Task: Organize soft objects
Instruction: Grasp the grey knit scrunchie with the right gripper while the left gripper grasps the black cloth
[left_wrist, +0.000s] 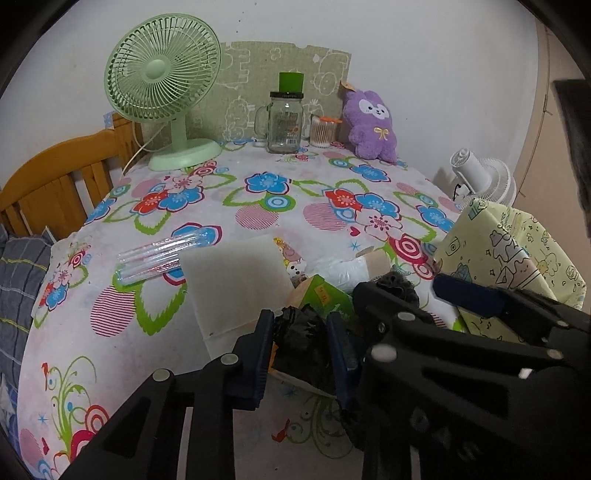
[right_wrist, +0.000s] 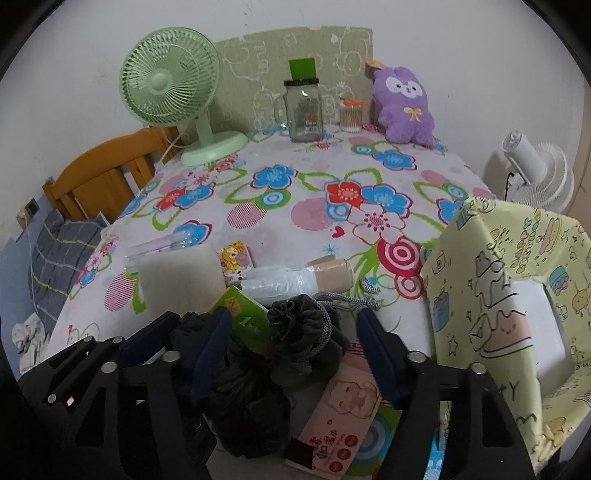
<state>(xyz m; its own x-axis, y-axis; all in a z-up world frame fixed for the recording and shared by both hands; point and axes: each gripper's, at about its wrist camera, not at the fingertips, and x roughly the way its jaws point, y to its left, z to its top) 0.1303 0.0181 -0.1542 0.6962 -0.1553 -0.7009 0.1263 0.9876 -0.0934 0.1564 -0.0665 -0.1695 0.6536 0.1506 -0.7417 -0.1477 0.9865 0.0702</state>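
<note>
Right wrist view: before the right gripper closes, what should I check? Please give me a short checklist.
1. Grey pouch lies between the right gripper pads: ok.
2. Pads touch the pouch: not ok, gaps on both sides.
3. Only the pouch is in the gap: not ok, the green packet and the pink wipes pack reach in.
4. Left gripper holds the black bag: ok, the bag fills the gap.

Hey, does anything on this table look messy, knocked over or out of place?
Yes. Near the front edge, a dark grey drawstring pouch, crumpled black plastic bag, green carton and pink wet-wipe pack lie heaped on one another. The roll of clear plastic bags lies on its side, partly unrolled.
</note>
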